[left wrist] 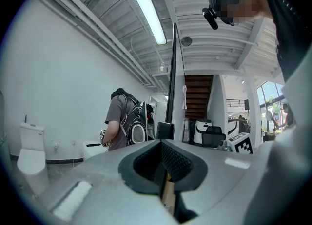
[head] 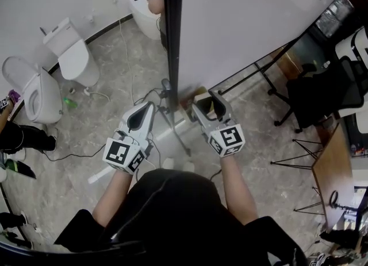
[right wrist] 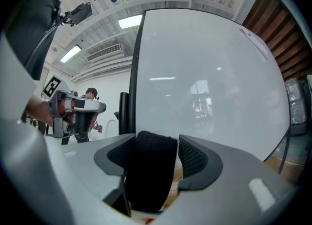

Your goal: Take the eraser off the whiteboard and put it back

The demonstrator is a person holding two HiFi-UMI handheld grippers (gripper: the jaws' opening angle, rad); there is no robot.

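The whiteboard (head: 247,17) stands on a wheeled frame right in front of me, and it fills the right gripper view (right wrist: 209,83). My right gripper (head: 204,100) is close to its lower left part and is shut on the eraser (right wrist: 148,170), a block with black felt facing forward and a yellowish body (head: 214,107). My left gripper (head: 150,105) hangs level beside the board's black edge post (left wrist: 171,73). Its jaws are shut with nothing between them (left wrist: 161,143).
Two white toilets (head: 72,52) (head: 34,95) stand on the floor at the left, with cables lying near them. A black office chair (head: 322,92) and a wooden table (head: 336,173) are at the right. A person with a backpack (left wrist: 122,119) stands beyond the board.
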